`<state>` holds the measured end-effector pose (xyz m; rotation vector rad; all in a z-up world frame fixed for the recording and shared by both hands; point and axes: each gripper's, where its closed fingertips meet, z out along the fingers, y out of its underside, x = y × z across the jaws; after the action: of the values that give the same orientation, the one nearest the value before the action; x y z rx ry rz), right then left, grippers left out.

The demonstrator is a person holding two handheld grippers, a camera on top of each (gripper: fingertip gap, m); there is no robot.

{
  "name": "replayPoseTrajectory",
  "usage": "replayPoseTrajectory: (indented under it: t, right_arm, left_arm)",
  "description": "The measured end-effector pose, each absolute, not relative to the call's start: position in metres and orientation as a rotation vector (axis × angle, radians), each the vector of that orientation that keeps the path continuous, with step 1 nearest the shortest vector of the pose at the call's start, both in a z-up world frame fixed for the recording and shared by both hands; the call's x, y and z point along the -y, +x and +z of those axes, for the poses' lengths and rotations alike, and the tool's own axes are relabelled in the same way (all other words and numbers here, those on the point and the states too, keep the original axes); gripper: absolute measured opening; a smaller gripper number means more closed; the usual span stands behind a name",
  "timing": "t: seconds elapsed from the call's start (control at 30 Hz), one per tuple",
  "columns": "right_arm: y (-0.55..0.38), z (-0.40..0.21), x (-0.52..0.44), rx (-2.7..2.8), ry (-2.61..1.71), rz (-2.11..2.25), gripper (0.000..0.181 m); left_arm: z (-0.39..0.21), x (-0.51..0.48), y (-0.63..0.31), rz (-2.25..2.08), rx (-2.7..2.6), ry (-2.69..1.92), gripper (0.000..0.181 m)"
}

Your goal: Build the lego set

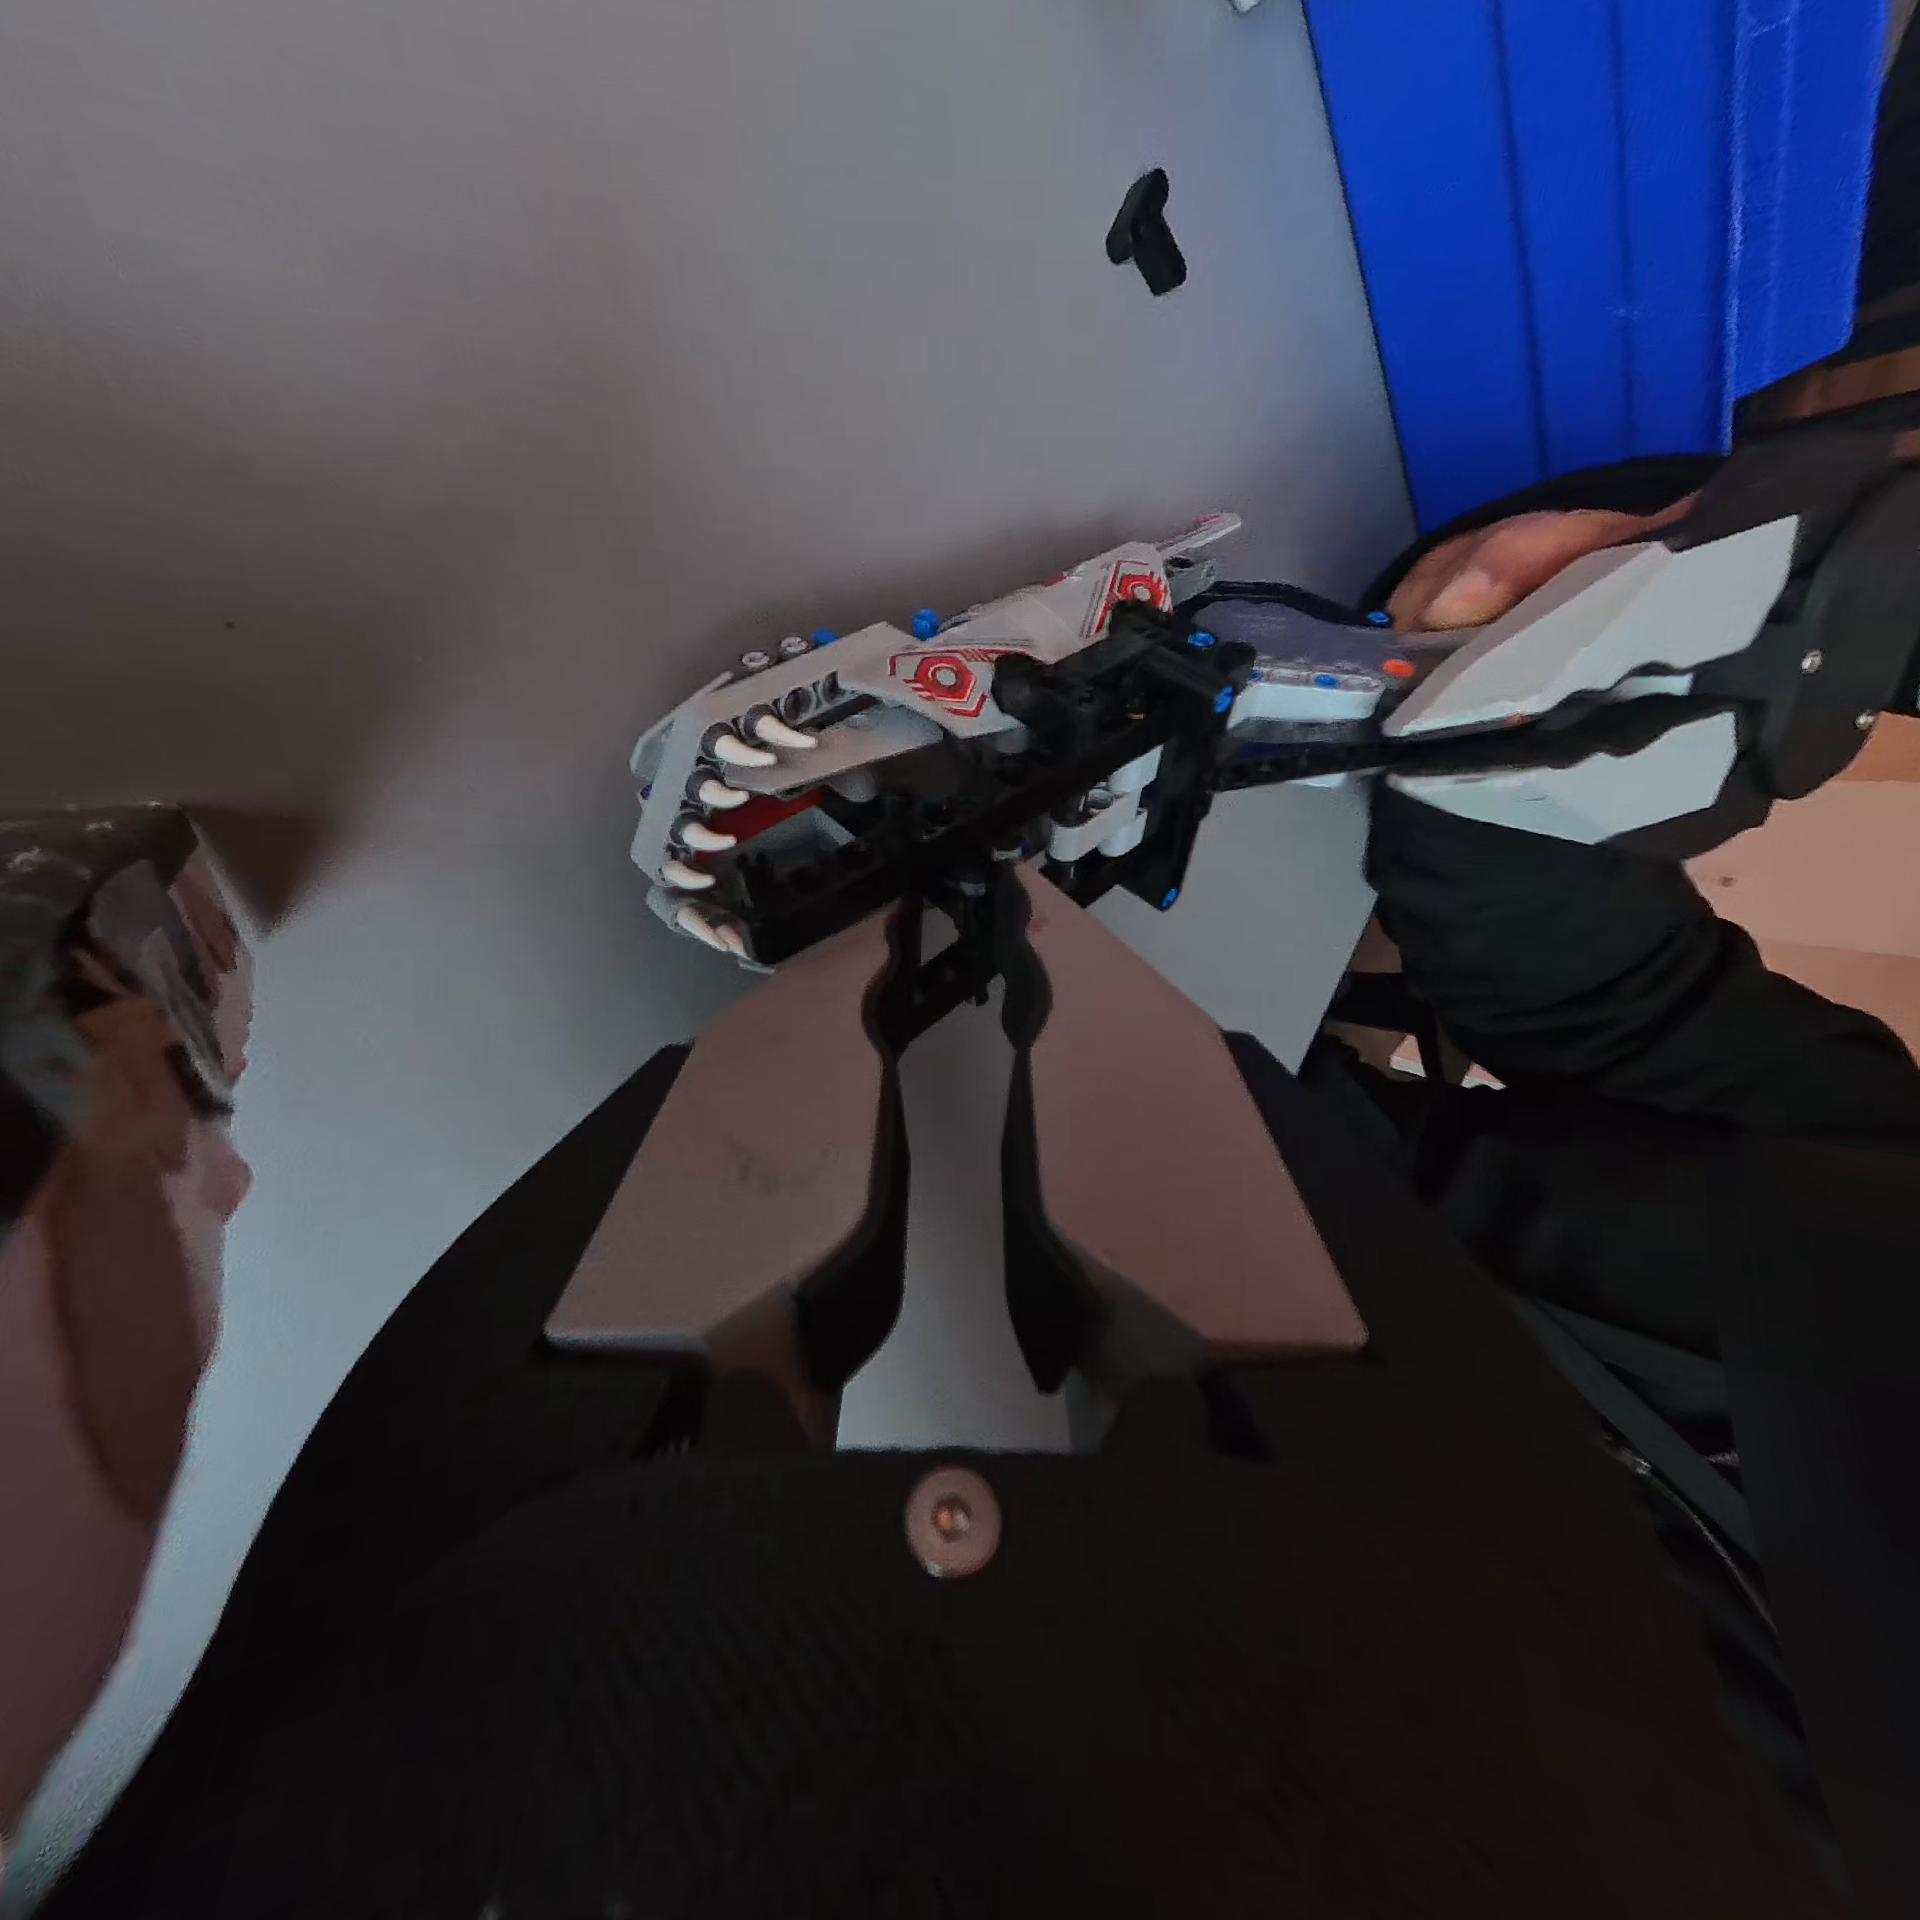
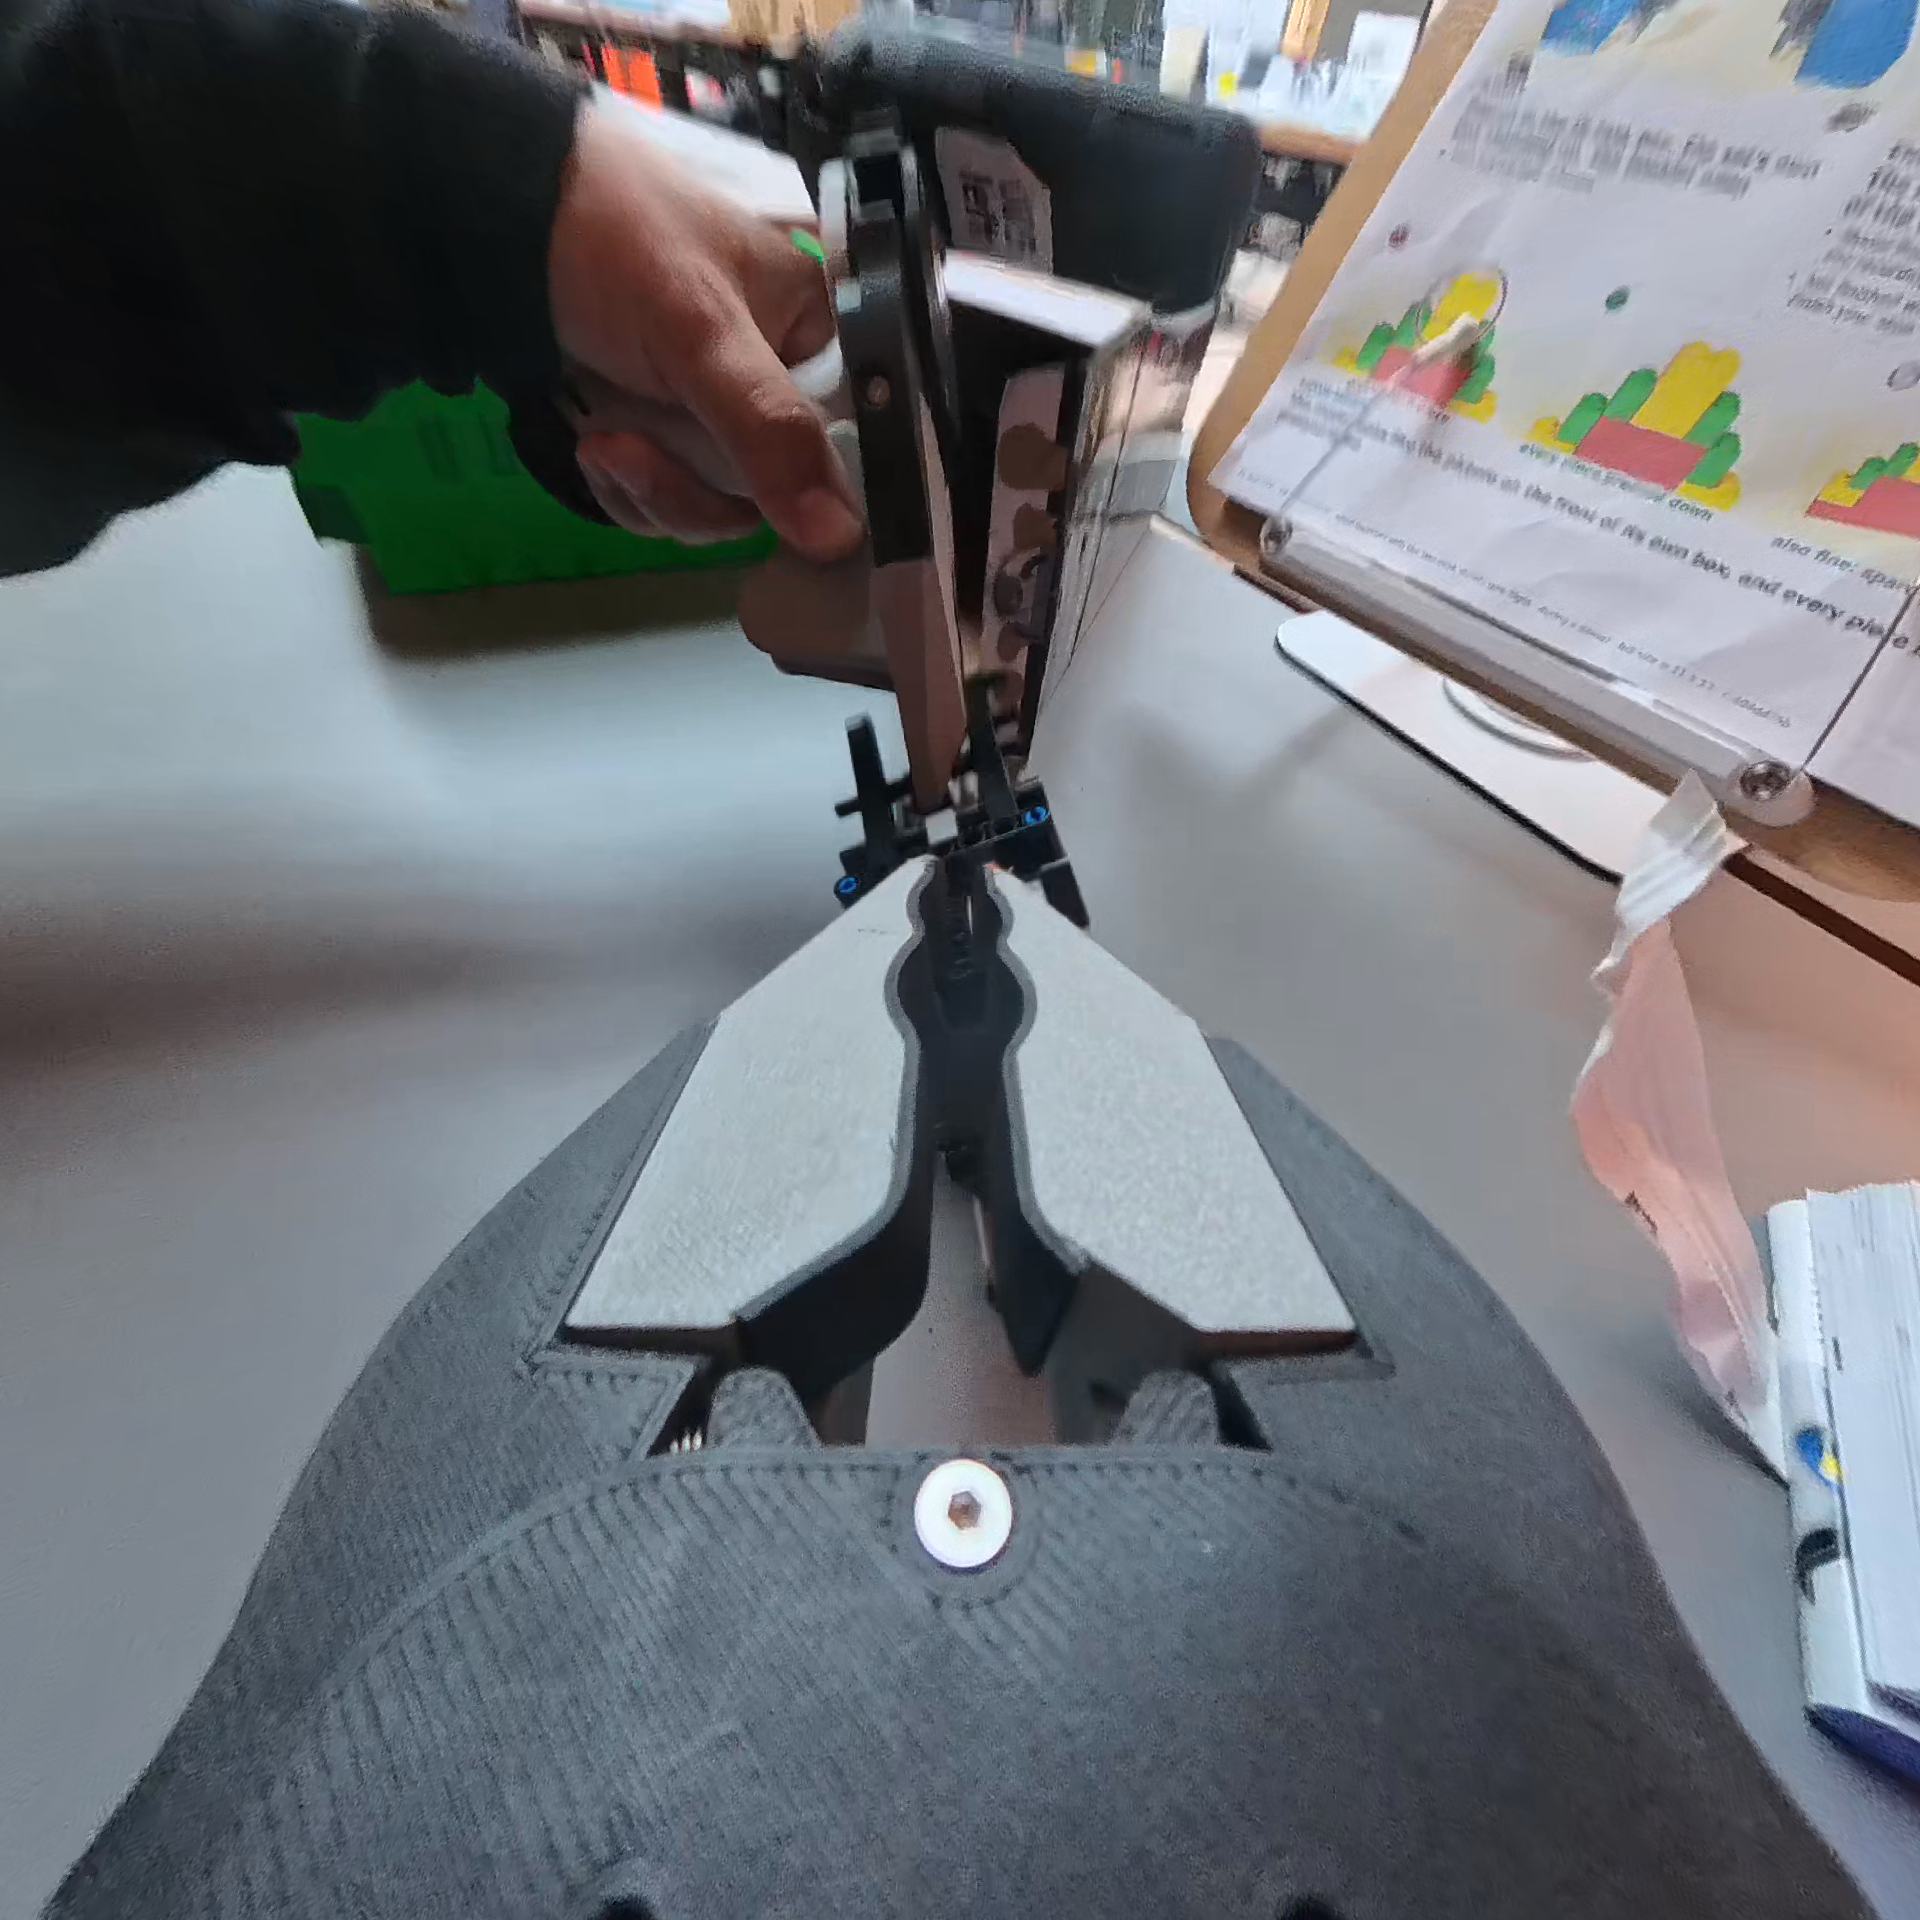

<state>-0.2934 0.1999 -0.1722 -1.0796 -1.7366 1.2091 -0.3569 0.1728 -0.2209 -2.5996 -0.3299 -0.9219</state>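
Grey table (image 2: pixel 312 831), blue wall panel (image 1: pixel 1558 208)

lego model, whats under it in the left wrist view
Under the lego model a black beam hangs down, pinched in the left tongs. Grey table lies beyond; the model covers the stretch beneath it.

Setting, as we read it: a workroom or lab; we note a grey worktable (image 2: pixel 312 831), instruction sheet on a wooden stand (image 2: pixel 1621 343), green bin (image 2: pixel 457 499), blurred cluttered shelving (image 2: pixel 665 52) behind
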Motion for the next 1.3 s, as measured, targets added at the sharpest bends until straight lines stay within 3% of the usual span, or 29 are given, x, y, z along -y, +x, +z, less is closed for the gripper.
replayPoseTrajectory:
  t: [0.3, 0.43, 0.57, 0.67, 0.73, 1.0, 1.17, 1.3]
  right_arm:
    - [-0.293, -0.167, -0.192, 1.782, -1.05, 1.201, 0.002]
    - [-0.281, -0.163, -0.184, 1.866, -1.045, 1.136, 0.031]
    - [-0.267, -0.177, -0.181, 1.994, -0.995, 0.874, 0.041]
    - [-0.266, -0.19, -0.184, 2.028, -0.878, 0.58, 0.029]
    - [-0.269, -0.192, -0.184, 2.001, -0.779, 0.426, 0.01]
    - [-0.25, -0.169, -0.158, 1.877, -0.625, 0.478, 0.004]
    - [-0.23, -0.166, -0.197, 1.844, -0.938, 0.455, 0.004]
    - [-0.193, -0.124, -0.253, 1.671, -1.201, 0.387, 0.004]
  left_arm:
    - [-0.219, -0.169, -0.356, -0.913, 0.309, -2.546, 0.011]
    - [-0.219, -0.165, -0.344, -0.931, 0.287, -2.514, 0.01]
    - [-0.22, -0.162, -0.34, -0.883, 0.269, -2.529, 0.01]
    - [-0.22, -0.161, -0.337, -0.891, 0.271, -2.523, 0.01]
    - [-0.22, -0.158, -0.337, -0.878, 0.273, -2.521, 0.01]
    - [-0.221, -0.157, -0.352, -0.708, 0.305, -2.465, 0.009]
    - [-0.217, -0.156, -0.338, -0.664, 0.177, -2.391, 0.008]
    - [-0.212, -0.154, -0.334, -0.629, 0.109, -2.319, 0.008]
